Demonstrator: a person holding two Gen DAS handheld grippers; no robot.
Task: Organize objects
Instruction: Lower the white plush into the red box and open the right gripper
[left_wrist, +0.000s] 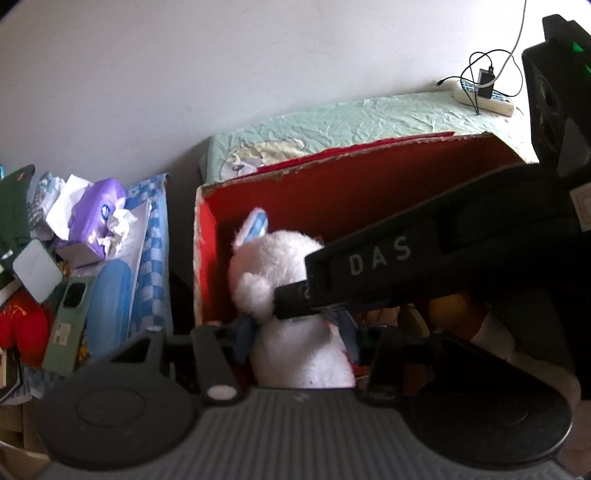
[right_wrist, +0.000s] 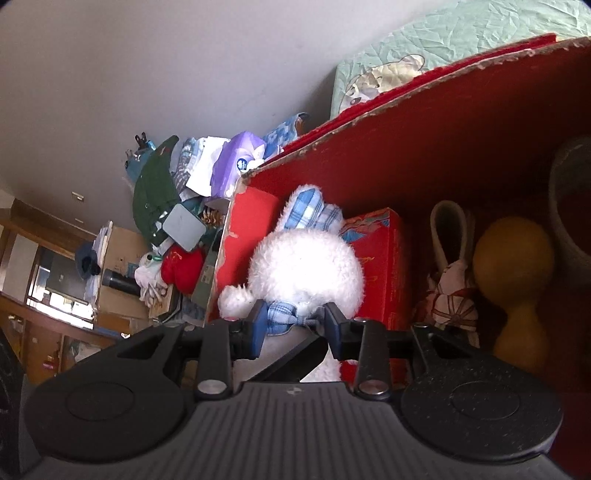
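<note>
- The white plush rabbit (right_wrist: 304, 266) sits inside the red cardboard box (right_wrist: 461, 122), at its left end, ears towards the far wall.
- The right gripper (right_wrist: 293, 325) has its blue-padded fingers on either side of the rabbit's blue checked bow (right_wrist: 280, 312); whether they pinch it is unclear.
- The left gripper (left_wrist: 295, 354) straddles the rabbit's body; its fingertips are hidden, so its grip cannot be told.
- A small red box (right_wrist: 376, 258) and a yellow gourd-shaped thing (right_wrist: 517, 273) lie beside the rabbit.

You have a surface under a crumpled pale green cover (left_wrist: 369, 118); on it rest the red cardboard box (left_wrist: 369, 184) and, at the far corner, a white power strip (left_wrist: 491, 98).
</note>
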